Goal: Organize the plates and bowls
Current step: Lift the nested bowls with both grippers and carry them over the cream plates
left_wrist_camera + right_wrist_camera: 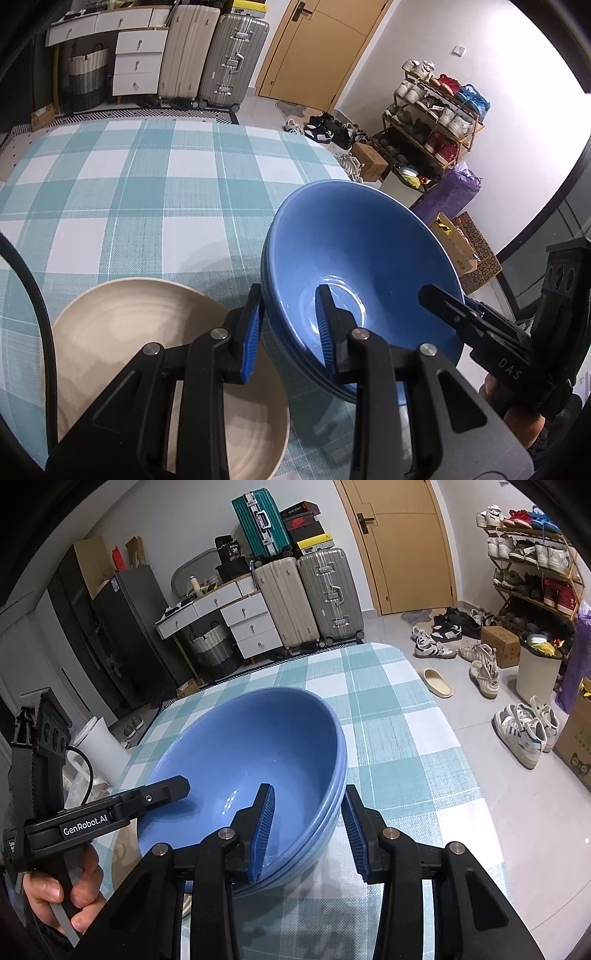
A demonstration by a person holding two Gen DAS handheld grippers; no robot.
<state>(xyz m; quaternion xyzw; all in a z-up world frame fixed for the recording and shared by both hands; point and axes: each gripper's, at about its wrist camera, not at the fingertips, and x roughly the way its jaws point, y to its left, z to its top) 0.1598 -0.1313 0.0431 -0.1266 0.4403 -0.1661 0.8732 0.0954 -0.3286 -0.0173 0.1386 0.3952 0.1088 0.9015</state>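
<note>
Fingers of the left gripper and the right gripper each pinch opposite rims of the stacked blue bowls, tilted above the tabletop. Bowls look nested; the beige plate just beside them awaits placing.

The stack of blue bowls is gripped at its near-left rim by the left gripper, one pad inside, one outside. The right gripper is seen at the stack's right rim. A beige plate lies left of the stack on the checked tablecloth.
</note>
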